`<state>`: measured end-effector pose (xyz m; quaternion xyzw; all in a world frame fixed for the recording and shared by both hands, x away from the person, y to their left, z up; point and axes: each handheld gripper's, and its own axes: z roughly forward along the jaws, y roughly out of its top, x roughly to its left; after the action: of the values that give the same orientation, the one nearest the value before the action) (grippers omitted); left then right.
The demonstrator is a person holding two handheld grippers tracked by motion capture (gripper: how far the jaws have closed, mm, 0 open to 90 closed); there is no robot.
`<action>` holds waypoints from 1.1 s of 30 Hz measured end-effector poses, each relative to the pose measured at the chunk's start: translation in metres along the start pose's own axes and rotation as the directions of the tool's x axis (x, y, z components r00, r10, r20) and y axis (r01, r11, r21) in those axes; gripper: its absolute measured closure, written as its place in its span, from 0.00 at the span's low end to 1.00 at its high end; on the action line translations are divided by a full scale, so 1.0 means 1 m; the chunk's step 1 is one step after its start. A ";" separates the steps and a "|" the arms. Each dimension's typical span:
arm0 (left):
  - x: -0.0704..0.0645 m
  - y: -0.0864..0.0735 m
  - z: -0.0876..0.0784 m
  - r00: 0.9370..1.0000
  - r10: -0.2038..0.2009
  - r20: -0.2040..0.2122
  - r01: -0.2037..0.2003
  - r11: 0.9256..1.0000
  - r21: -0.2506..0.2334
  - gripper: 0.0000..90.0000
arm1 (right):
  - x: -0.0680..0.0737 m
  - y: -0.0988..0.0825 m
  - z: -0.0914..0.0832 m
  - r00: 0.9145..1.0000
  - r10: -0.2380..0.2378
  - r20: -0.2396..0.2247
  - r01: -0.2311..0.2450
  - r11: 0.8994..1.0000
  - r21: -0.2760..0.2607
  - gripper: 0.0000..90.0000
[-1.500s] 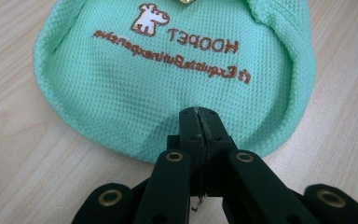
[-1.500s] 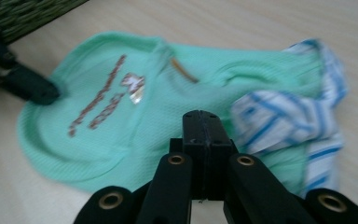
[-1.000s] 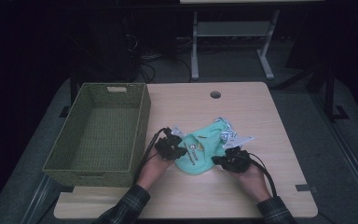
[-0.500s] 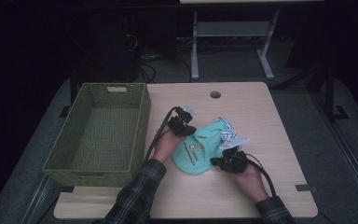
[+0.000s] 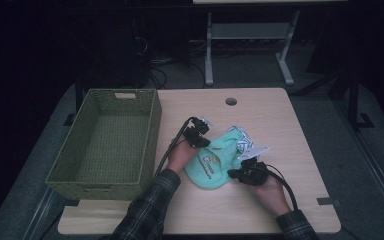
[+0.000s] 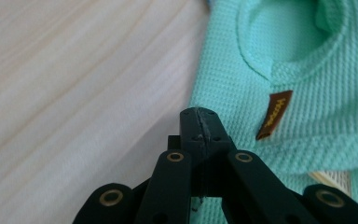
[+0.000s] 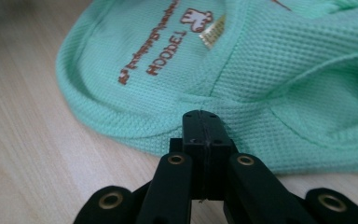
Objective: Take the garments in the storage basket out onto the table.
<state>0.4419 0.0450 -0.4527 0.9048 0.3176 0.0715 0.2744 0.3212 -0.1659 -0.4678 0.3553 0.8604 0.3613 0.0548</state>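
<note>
A mint-green knit garment (image 5: 215, 167) with brown lettering lies crumpled on the wooden table (image 5: 280, 125). My left gripper (image 5: 206, 142) is shut at its upper left edge. In the left gripper view the closed tips (image 6: 199, 116) touch the garment's (image 6: 307, 84) border below the collar and a brown tag (image 6: 273, 114); I see no fabric between them. My right gripper (image 5: 234, 174) is at the garment's lower right. Its closed tips (image 7: 200, 119) pinch the hem of the garment (image 7: 261, 60), where a crease gathers.
A green woven basket (image 5: 152, 130) stands empty at the table's left side, close to my left forearm. A white patterned cloth (image 5: 243, 145) lies against the garment's far right. A cable hole (image 5: 231, 101) sits near the table's far edge.
My left gripper has moved from the garment's near left side away from the person to its upper left edge. The right gripper has stayed where it was.
</note>
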 end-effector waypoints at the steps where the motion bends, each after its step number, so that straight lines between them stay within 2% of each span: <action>1: -0.001 -0.002 -0.002 1.000 0.003 0.007 -0.003 1.000 0.007 0.99 | -0.001 -0.001 0.000 1.000 -0.002 0.001 0.002 1.000 -0.005 1.00; 10: -0.014 -0.024 -0.017 0.998 0.006 0.058 -0.008 1.000 0.029 0.99 | -0.012 -0.004 -0.008 0.999 0.009 0.051 -0.010 1.000 0.009 1.00; 14: -0.025 -0.033 -0.023 0.996 0.036 0.087 -0.040 0.998 0.040 0.99 | -0.018 -0.007 -0.013 0.997 0.021 0.069 -0.022 1.000 0.008 1.00; 20: -0.043 -0.044 -0.029 0.991 0.051 0.126 -0.057 0.998 0.039 0.99 | -0.027 -0.013 -0.021 0.995 0.044 0.088 -0.045 0.999 0.006 1.00; 25: -0.057 -0.053 -0.033 0.984 0.056 0.171 -0.060 0.998 0.019 0.99 | -0.034 -0.016 -0.026 0.993 0.050 0.103 -0.051 0.999 0.013 1.00; 28: -0.061 -0.056 -0.038 0.985 0.044 0.167 -0.043 0.999 -0.006 0.94 | -0.038 -0.016 -0.028 0.993 0.057 0.106 -0.058 0.998 0.007 0.97; 31: -0.062 -0.058 -0.046 0.984 0.059 0.166 -0.055 0.998 -0.031 0.89 | -0.040 -0.011 -0.030 0.993 0.061 0.103 -0.059 0.998 -0.022 0.94; 32: -0.065 -0.059 -0.048 0.986 0.046 0.161 -0.039 0.998 -0.047 0.86 | -0.042 -0.008 -0.030 0.993 0.067 0.094 -0.065 0.997 -0.029 0.92; 33: -0.066 -0.060 -0.050 0.986 0.053 0.155 -0.044 0.997 -0.059 0.83 | -0.044 -0.005 -0.030 0.994 0.064 0.093 -0.063 0.998 -0.017 0.91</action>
<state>0.3421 0.0661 -0.4403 0.9073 0.2708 0.0156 0.3214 0.3408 -0.2139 -0.4563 0.3986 0.8426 0.3519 0.0858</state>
